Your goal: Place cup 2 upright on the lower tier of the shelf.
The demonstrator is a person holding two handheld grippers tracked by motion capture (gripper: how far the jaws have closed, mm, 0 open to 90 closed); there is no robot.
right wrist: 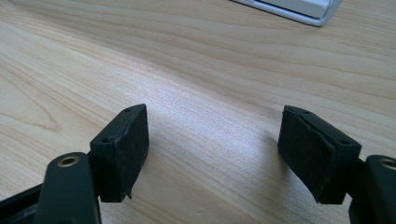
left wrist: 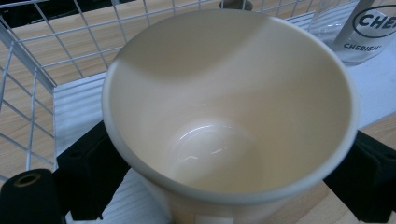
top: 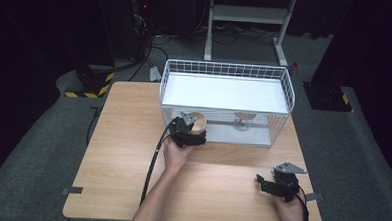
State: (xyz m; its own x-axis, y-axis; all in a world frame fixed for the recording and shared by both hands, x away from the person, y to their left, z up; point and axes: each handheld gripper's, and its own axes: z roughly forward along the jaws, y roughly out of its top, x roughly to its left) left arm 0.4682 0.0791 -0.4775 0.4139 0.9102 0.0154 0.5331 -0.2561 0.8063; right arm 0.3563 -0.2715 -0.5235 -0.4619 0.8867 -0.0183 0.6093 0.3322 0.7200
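Holding empty cup [left wrist: 224, 116] at rack [left wrist: 28, 84]

In the left gripper view, the cream cup [left wrist: 229, 107] hid most of both black pads, and the bottom edge cut off its base. At upper right, the glass [left wrist: 355, 32] was cropped, its lettering cut to "CHE". In the high view, the rack's wires [top: 224, 111] partly screened it.

The table [top: 131, 167] is seen from above and from the near side, facing forward and down, with the wire rack [top: 225, 72] at upper centre. The cream cup [left wrist: 229, 107] is viewed very close in the left gripper view, the rack's mesh behind it. The bare tabletop is viewed low and close in the right gripper view.
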